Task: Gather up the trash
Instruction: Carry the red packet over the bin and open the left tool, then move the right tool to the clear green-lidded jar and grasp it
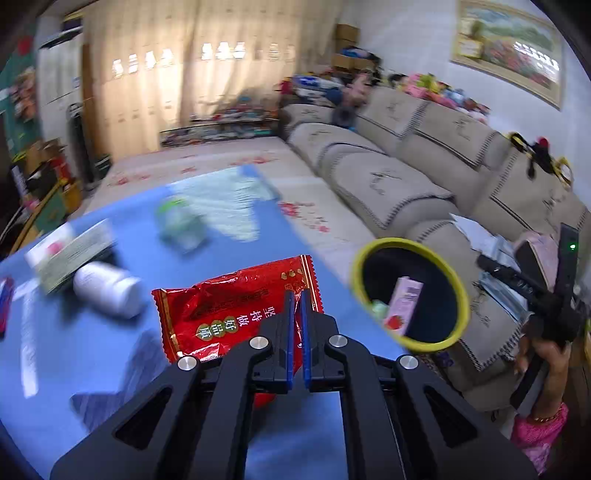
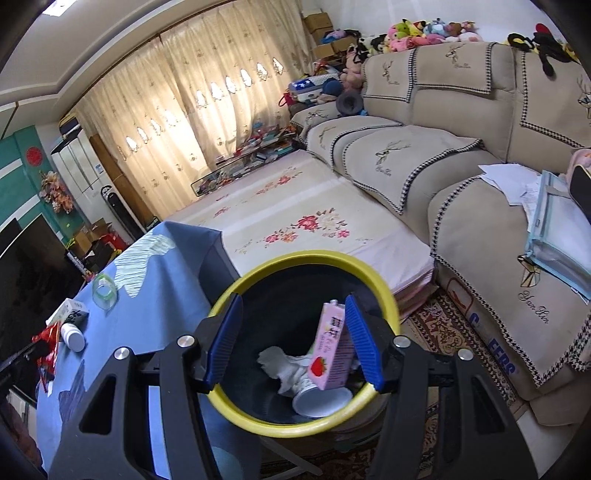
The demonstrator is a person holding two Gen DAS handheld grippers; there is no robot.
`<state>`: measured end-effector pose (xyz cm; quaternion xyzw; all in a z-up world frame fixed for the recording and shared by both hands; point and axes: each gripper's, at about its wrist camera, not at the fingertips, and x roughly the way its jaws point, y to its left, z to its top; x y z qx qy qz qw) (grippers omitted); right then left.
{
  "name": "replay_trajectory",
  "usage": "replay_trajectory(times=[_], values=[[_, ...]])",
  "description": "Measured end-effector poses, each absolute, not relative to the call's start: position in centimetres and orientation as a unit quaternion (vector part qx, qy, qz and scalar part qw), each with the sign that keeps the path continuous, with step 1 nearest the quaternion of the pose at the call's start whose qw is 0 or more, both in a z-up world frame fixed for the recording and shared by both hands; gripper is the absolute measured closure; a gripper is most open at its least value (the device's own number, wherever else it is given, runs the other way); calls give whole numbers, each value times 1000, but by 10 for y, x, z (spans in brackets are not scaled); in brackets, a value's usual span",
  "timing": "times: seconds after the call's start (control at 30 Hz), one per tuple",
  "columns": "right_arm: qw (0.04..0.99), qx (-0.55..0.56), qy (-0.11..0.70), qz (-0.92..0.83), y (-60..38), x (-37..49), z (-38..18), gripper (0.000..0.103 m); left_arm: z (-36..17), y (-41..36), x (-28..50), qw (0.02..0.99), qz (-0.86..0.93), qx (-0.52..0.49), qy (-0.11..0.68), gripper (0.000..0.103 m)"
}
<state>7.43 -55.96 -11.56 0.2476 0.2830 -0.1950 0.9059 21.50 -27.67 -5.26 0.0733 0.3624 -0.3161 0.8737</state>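
wrapper (image 1: 236, 314) pinched in left hand-held gripper (image 1: 295, 295), beside bin (image 1: 410, 243)

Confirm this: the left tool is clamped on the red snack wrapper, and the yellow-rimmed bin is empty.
Not quite. The left tool is shut on the red snack wrapper, but the yellow-rimmed bin is not empty: the right wrist view shows a pink carton, a white cup and crumpled tissue inside.

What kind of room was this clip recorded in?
Most likely a home living room. A long beige sectional sofa lines the wall with plush toys piled along its back, floor-length curtains cover the window, and a framed landscape picture hangs above the sofa.
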Motion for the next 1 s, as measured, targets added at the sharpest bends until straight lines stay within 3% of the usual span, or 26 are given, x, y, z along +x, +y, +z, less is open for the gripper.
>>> replay_trajectory(times=[0.43,0.8,0.87,0.93,1.0], values=[[890,263,285,-240,-604,31,-131,48,-77,-454,201,807,-428,146,379,99],[883,277,289,-246,-619,18,-143,48,-118,-527,218,785,-430,167,414,96],[883,277,289,-246,-620,18,-144,48,-122,-528,223,788,-423,160,417,84],[883,277,289,-246,-619,18,-143,48,-121,-524,226,792,-420,149,417,63],[883,276,289,-245,-619,18,-143,48,-117,-517,226,795,-419,144,414,58]])
